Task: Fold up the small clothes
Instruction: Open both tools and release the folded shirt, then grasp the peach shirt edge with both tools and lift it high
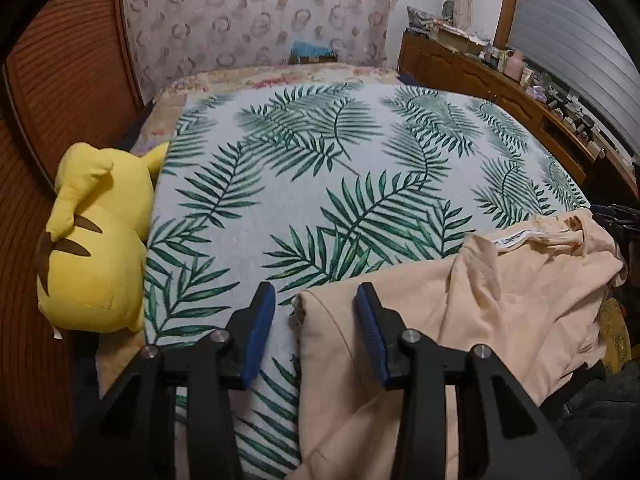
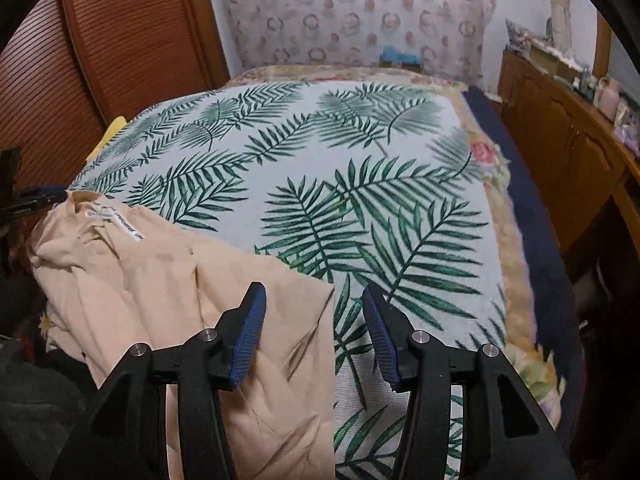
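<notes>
A small peach garment [image 1: 520, 300] with a white label at its neck lies crumpled on the near edge of the leaf-print bed cover [image 1: 280, 200]. In the left wrist view my left gripper [image 1: 316, 300] is open, and the garment's left corner lies between and below its blue pads, untouched. In the right wrist view the same garment [image 2: 140, 264] spreads to the left. My right gripper [image 2: 314, 300] is open over the garment's right corner, its left pad above the cloth and its right pad above the cover. Neither gripper holds anything.
A yellow plush toy [image 1: 92, 240] lies at the bed's left edge against a slatted wooden door [image 1: 60, 100]. A wooden sideboard [image 2: 568, 152] with small items runs along the right. A patterned cloth [image 1: 260, 12] hangs behind the bed.
</notes>
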Motion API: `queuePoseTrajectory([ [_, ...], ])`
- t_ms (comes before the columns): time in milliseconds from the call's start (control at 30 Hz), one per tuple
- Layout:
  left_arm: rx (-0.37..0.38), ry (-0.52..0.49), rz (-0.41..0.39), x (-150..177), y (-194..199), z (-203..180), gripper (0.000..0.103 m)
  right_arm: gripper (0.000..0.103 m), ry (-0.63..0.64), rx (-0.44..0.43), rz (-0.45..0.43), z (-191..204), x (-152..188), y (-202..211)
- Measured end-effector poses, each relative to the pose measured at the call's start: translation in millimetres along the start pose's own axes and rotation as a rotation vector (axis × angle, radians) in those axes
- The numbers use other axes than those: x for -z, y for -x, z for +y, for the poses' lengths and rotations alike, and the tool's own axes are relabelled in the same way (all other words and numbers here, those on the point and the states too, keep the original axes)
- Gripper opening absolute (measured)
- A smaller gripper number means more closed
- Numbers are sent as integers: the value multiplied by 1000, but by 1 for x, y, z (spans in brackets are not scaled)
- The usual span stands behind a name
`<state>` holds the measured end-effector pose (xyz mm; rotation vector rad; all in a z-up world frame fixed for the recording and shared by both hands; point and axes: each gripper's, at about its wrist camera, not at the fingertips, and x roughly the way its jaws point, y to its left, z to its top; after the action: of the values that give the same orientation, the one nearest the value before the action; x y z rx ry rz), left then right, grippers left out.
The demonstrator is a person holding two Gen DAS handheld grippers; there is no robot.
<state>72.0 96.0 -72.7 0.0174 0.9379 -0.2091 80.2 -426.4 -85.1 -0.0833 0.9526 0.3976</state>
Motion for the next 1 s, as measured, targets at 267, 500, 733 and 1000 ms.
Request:
queuePoseTrajectory([
  [267,8,4,27,5,-10,3,41,51,7,-16,32,5,-1,-15],
  [500,7,0,6,11,-7,-2,41,43,49,-23,29,15,1,-16],
  [733,80,8,-13,17,-1,-6,9,9,82,-95,23,27,4,-11],
  [1000,107,32,-266,13,92,-22,6,5,66,-137,-203,44,-11,81],
])
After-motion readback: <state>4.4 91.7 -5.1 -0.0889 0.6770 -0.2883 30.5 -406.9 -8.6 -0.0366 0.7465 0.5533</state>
